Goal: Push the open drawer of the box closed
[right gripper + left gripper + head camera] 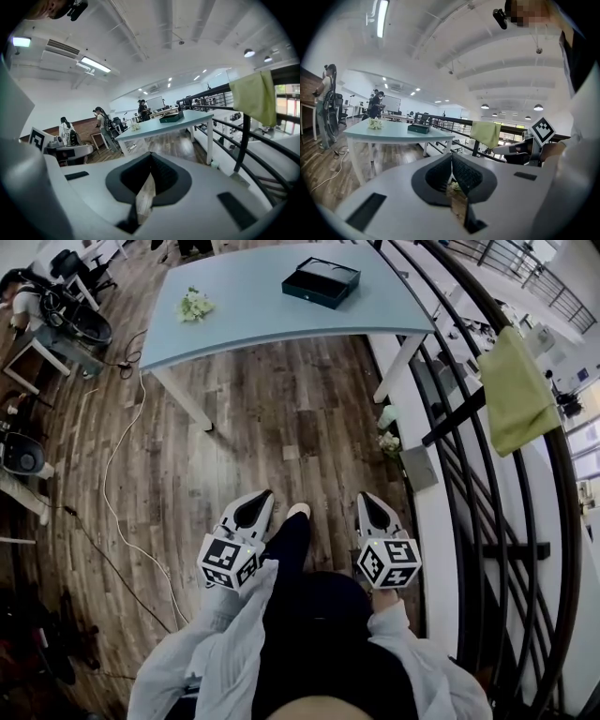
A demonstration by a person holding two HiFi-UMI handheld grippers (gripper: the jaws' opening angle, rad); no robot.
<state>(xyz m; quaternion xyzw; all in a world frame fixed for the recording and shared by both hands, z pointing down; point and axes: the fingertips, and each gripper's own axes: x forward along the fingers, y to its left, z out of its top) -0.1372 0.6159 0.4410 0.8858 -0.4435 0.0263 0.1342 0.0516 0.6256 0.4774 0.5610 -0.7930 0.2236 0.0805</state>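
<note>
A dark green box (322, 282) lies on the far right part of a pale blue table (253, 315), well ahead of me; it is too small here to make out its drawer. It also shows in the left gripper view, box (418, 128), and in the right gripper view, box (171, 117). My left gripper (258, 503) and right gripper (369, 502) are held side by side over the wooden floor, far short of the table, pointing toward it. Both the left gripper (451, 155) and the right gripper (151, 154) are shut with nothing between their jaws.
A small bunch of white flowers (194, 305) lies on the table's left part. A black railing (487, 474) with a green cloth (516, 390) over it runs along the right. A white cable (112, 493) trails over the floor at left, near chairs (70, 310). People (101, 123) stand beyond the table.
</note>
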